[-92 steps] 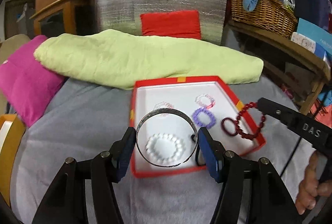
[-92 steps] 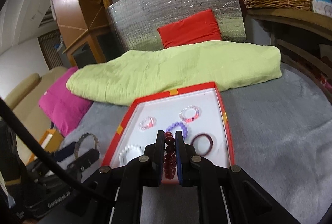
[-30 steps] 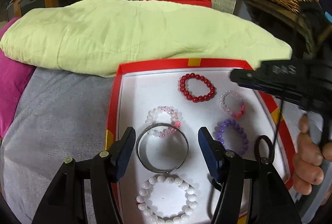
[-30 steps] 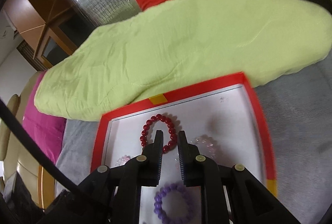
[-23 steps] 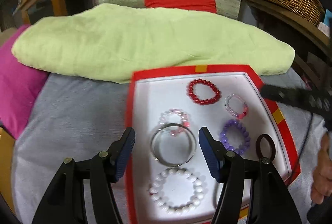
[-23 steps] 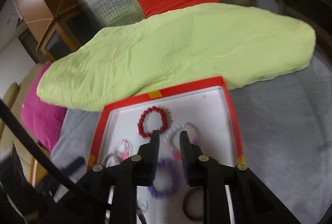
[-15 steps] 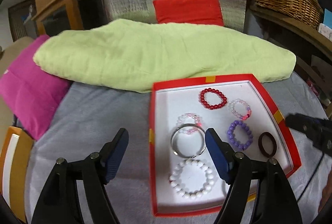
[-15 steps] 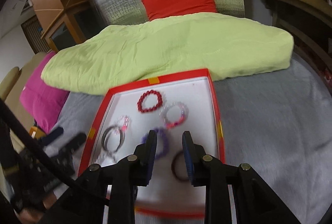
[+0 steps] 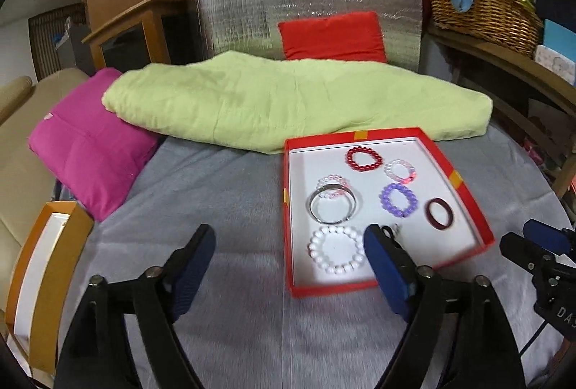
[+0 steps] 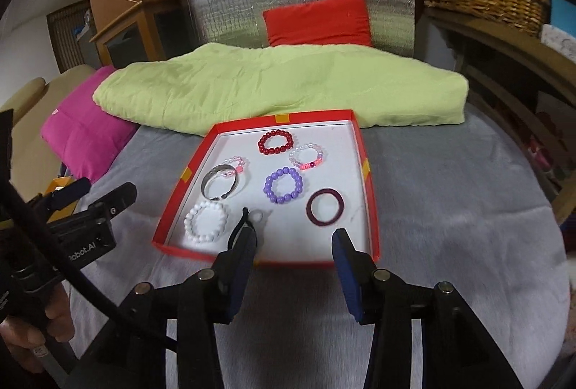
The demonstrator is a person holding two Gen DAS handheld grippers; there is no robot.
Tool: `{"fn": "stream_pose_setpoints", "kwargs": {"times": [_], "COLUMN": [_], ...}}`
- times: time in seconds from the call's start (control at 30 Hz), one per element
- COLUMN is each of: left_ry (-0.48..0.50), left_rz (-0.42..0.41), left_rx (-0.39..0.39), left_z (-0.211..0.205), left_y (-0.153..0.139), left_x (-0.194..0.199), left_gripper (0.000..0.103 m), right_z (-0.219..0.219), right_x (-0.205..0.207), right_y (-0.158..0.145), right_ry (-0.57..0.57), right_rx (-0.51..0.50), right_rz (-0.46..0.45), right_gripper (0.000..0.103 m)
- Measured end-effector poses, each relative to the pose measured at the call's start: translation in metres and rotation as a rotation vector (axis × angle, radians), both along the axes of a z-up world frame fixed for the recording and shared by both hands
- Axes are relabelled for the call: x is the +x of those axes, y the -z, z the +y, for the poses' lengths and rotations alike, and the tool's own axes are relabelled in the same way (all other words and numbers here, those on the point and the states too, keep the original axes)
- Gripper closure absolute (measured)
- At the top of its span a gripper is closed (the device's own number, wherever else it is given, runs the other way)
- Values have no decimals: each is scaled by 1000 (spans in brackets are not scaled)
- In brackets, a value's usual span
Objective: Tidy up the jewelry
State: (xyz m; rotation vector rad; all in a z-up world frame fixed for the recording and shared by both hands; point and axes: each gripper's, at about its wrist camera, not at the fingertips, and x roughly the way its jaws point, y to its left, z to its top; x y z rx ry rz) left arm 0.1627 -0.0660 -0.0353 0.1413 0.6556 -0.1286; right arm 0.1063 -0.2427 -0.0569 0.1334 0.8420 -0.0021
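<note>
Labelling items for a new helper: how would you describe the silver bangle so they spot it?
Find the red tray on the grey cloth. On its left side, above the white bead bracelet, lies the silver bangle: the only plain metal band, overlapping a pale pink bracelet.

Bracelets (image 9: pixel 363 158) inside tray (image 9: pixel 286 245); tray on blanket (image 9: pixel 216 209), before pillow (image 9: pixel 288 101).

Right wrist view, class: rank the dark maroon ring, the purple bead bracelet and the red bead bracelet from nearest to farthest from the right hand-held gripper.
1. Dark maroon ring: near right of the red tray, just ahead of the right hand-held gripper.
2. Purple bead bracelet: tray middle.
3. Red bead bracelet: by the far wall.
</note>
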Motion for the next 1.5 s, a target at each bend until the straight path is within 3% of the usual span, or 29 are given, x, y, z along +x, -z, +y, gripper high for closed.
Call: {"fn": "stream_pose_setpoints", "kwargs": {"times": [0.17,0.33,0.57,0.73,1.03,1.5], "left_ry": [-35,-82,-100,-97,-42,-58], "left_rz": [8,34,-60,-94,-112,-95], "left_rx": [5,84,105,71,-16,-9], "left_z": [4,1,4,9,20,22], "left_y": [2,1,-23,-34,-39,-30], "left_x": [-37,-58,-97,-112,-122,-116], "left_gripper": [12,12,12,12,12,12], "right_z": [2,-1,1,5,16,17], "right_x": [-30,-51,-82,-99,-111,-109], "right_y": [-7,-11,-24,-37,-50,-35], "right_ry": [20,39,51,59,50,72], "right_rx": [-19,-24,-54,-59,-65,-71], "right_rz": [-5,0,-17,-29,-64,-70], "right_gripper": [53,53,52,52,51,51]}}
